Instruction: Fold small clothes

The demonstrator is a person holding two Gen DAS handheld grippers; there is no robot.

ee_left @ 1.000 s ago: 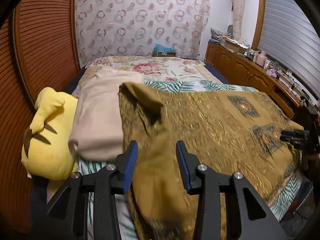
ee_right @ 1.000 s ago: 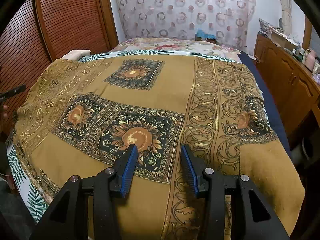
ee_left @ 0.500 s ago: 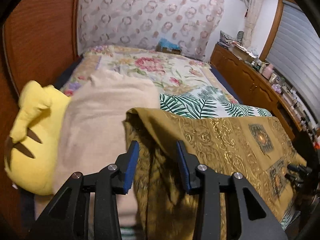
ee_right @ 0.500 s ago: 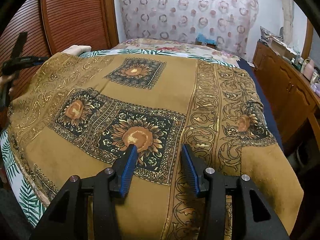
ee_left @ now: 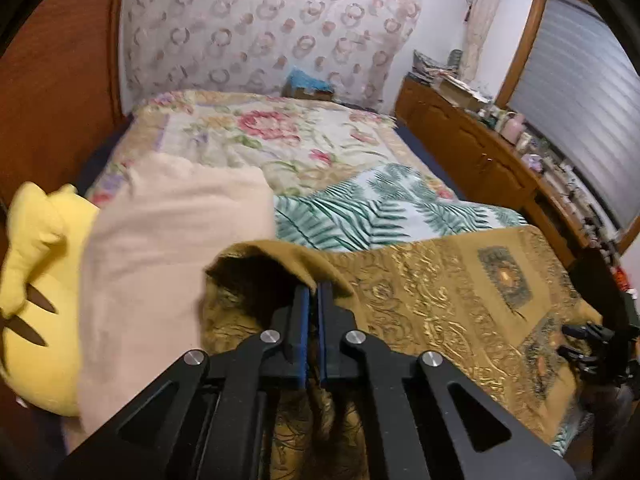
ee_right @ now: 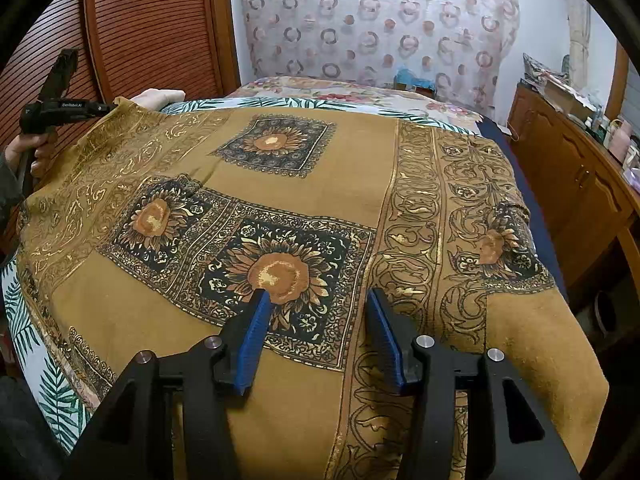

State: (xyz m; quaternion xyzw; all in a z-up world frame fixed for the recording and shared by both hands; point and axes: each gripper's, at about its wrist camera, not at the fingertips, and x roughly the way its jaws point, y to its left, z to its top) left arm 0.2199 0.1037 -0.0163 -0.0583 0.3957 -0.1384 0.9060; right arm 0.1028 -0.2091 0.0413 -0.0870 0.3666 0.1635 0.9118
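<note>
A mustard-gold cloth [ee_right: 340,184] printed with sunflower squares lies spread over the bed. My left gripper [ee_left: 313,292] is shut on its raised far-left corner, and the fabric folds over the blue pads. The right wrist view shows that gripper [ee_right: 100,109] at the upper left, held by a hand, pinching the same corner. My right gripper [ee_right: 318,296] hovers over the near part of the cloth. Its jaws are opening, with only the flat sunflower print below and nothing pinched. In the left wrist view the cloth [ee_left: 440,304] runs off to the right, where the right gripper [ee_left: 588,344] shows dimly.
A yellow plush toy [ee_left: 36,280] and a beige folded blanket [ee_left: 160,248] lie left of the cloth. Beyond are a leaf-print sheet [ee_left: 380,208] and a floral bedspread [ee_left: 280,136]. A cluttered wooden sideboard [ee_left: 480,152] runs along the right, and a slatted wooden door [ee_right: 152,28] along the left.
My left gripper moved up to the cloth's far-left corner and closed on it. The right gripper stayed in place, its jaws slightly wider.
</note>
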